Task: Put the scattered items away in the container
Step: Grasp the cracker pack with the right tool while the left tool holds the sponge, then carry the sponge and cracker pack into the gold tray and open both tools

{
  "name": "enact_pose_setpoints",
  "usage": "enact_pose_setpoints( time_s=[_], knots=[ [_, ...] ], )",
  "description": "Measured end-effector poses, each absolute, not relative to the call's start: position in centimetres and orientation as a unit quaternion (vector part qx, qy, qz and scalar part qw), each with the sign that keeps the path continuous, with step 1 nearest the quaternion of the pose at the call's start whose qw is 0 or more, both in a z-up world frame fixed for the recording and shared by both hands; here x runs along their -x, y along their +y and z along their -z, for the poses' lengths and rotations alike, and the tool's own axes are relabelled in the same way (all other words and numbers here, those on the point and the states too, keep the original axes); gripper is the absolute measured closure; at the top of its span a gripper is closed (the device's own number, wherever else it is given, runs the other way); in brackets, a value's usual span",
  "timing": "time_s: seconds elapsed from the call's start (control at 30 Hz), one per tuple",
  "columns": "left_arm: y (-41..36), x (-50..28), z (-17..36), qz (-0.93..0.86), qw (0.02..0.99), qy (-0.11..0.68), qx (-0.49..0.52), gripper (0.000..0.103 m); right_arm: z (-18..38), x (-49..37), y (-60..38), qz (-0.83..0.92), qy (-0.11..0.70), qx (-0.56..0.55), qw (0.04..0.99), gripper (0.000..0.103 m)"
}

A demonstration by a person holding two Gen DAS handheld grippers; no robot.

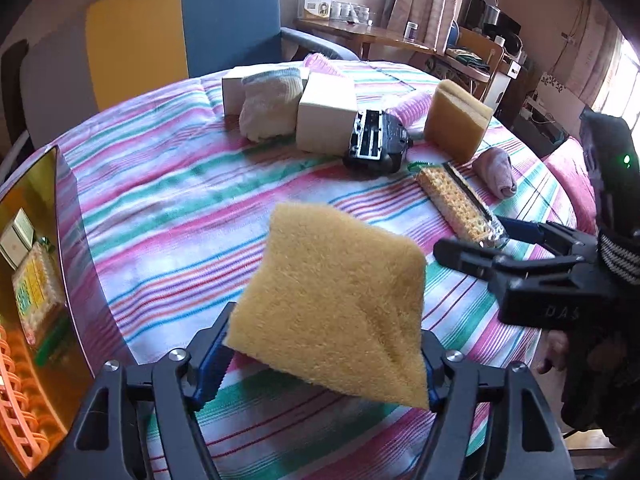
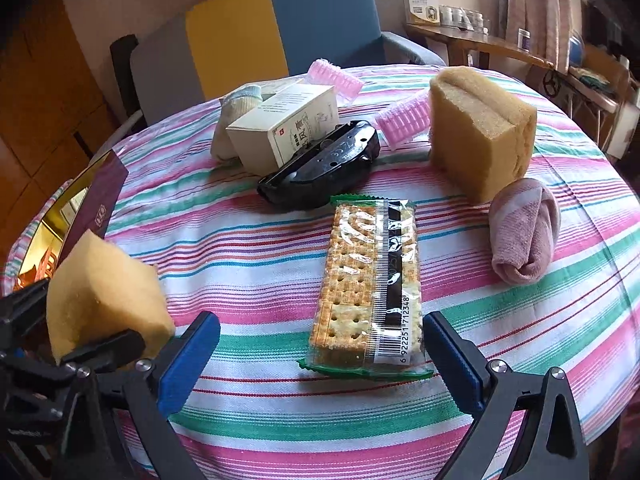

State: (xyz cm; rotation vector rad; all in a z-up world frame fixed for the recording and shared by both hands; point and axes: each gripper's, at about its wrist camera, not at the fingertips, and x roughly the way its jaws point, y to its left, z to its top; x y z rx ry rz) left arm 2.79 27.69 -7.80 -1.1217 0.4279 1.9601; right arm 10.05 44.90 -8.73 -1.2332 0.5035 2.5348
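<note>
Here the left gripper (image 1: 324,364) has its fingers (image 1: 210,364) pressed in on the lower end of a yellow sponge (image 1: 336,304), which is pinched between the blue pads and lifted clear of the striped table (image 1: 160,200), tilted with its upper corner away from the camera. At the left edge of the left wrist view stands the container (image 1: 40,280), a gold-lined box with a maroon outer wall, beside an orange slatted basket (image 1: 18,412); the sponge is near it but not over it. The right gripper (image 2: 320,344) rests low over the table with its fingers (image 2: 192,356) spread wide, holding nothing; the near end of a cracker packet (image 2: 368,280) lies flat between them, and whether either pad touches the wrapper cannot be told. Farther back on the table a black stapler (image 2: 320,160) lies against a white carton (image 2: 284,124), with a pale sock (image 2: 232,120) behind it. A second, thicker sponge block (image 2: 480,136) stands upright to the right, a pink hair roller (image 2: 402,120) touching its left side and another roller (image 2: 336,78) behind the carton. A rolled mauve towel (image 2: 524,232) lies just in front of the block.
</note>
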Motion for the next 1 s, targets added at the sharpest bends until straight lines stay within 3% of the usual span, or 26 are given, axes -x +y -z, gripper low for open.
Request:
enact_pose_setpoints(
  time_s=[0.2,0.37,0.5,1.0],
  knots=[
    [27.0,-3.2,7.6,-0.777,0.408,0.156,0.453,0.032,8.6,-10.7,45.4,-0.875,0.172,0.425,0.157,0.029],
    [26.8,-3.6,7.5,-0.779,0.400,0.155,0.457,0.032,8.7,-9.9,45.1,-0.871,0.145,0.436,0.171,0.038],
    [26.3,-4.1,7.4,-0.779,0.402,0.156,0.455,0.033,8.6,-9.9,44.8,-0.870,0.118,0.442,0.185,0.050],
    [23.4,-5.5,4.0,-0.806,0.395,0.126,0.422,0.033,7.7,-12.0,39.7,-0.885,0.087,0.438,0.132,0.052]
  ],
)
